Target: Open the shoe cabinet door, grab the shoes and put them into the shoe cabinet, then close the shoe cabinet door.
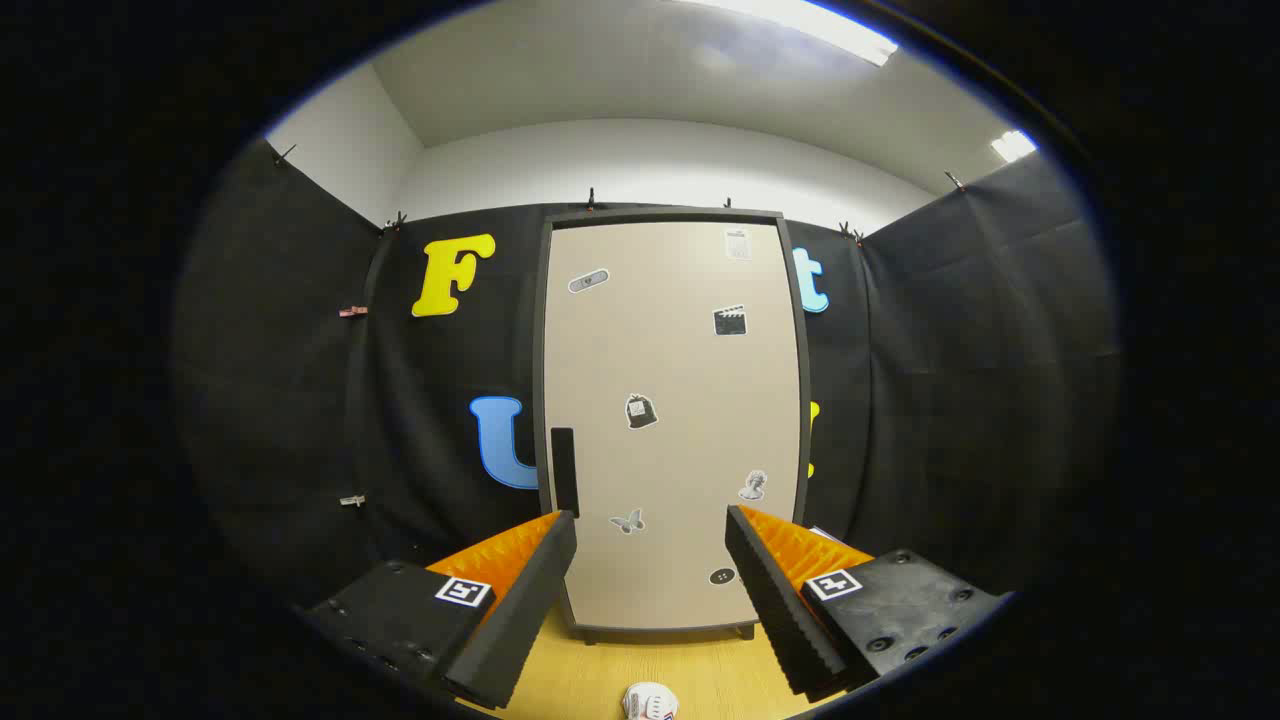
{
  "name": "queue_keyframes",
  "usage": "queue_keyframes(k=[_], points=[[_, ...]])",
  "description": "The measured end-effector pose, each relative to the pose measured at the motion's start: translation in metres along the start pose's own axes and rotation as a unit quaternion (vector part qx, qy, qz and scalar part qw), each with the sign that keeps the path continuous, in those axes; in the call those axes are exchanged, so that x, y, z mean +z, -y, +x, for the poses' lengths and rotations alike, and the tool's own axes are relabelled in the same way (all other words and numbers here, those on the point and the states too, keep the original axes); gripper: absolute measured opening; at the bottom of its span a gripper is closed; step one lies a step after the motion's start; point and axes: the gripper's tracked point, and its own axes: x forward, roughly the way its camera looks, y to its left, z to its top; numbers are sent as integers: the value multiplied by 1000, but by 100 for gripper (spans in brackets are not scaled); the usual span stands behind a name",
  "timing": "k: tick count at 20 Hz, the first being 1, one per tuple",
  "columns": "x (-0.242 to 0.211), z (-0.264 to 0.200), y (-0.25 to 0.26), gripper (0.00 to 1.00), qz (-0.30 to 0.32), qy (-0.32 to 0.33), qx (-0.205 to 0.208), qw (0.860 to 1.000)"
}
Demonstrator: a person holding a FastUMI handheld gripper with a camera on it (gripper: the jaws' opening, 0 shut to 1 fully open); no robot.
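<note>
The tall shoe cabinet (670,420) stands upright ahead of me on the wooden floor, its beige door shut and dotted with several small stickers. A dark vertical handle (564,470) sits on the door's left edge, just above my left fingertip. My gripper (650,530) is open, fingers spread wide with nothing between them, pointing at the lower part of the door. A white shoe (650,702) with red marks lies on the floor below and between the fingers, partly cut off.
Black cloth walls close in the booth on the left, right and behind the cabinet. Light wooden floor (600,680) runs from the cabinet's base toward me. A white wall and ceiling lights show above the cloth.
</note>
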Motion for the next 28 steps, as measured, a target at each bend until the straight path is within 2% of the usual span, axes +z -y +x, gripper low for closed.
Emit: queue_keyframes(k=[18,28], points=[[3,-3,0,98,2,-4,-3,1000],[1,-2,-5,98,-8,-15,19,1000]])
